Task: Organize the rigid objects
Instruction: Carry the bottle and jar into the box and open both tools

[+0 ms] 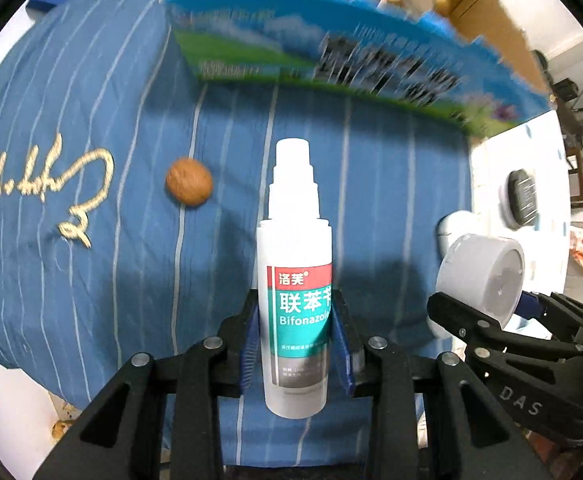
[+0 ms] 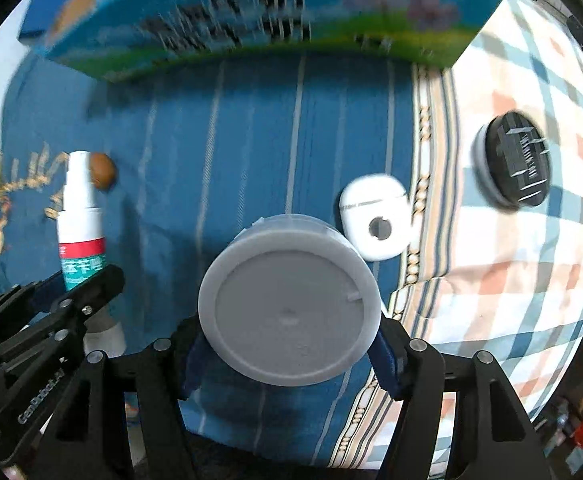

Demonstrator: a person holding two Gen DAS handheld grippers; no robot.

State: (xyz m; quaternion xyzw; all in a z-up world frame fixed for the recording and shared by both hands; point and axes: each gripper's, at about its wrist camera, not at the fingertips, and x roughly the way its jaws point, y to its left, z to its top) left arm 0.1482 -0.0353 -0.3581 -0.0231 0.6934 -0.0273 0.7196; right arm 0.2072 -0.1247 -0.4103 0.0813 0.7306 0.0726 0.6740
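We are looking past both tools at a printed carton (image 1: 331,56), sitting at twelve o'clock in both views on the blue striped cloth (image 1: 91,100); its lettering is smeared by blur, and we are unable to read it or see all of its open top. It is probably stiff card, where the loose items likely belong.

Our right gripper (image 2: 291,346) is clamping a grey round container (image 2: 289,300) by its side wall, base facing the camera. We are judging it light, hard and smooth, so it could twist in the pads; its mouth and contents are hidden from us.

Our left gripper (image 1: 296,340) is pinching the Bifonazole spray bottle (image 1: 296,280) across its label, upright, nozzle bare. It seems light, rigid plastic, slick on the label; the low grip suits it.

At two o'clock in the right view, a black ridged disc (image 2: 515,160) is lying on the checked cloth (image 2: 531,260), its nature unclear. Nearer centre, a white earbud case (image 2: 377,220) is resting on the blue cloth. The walnut (image 1: 189,182), at ten o'clock in the left view, is lying well apart from the carton: small, hard, apt to roll.
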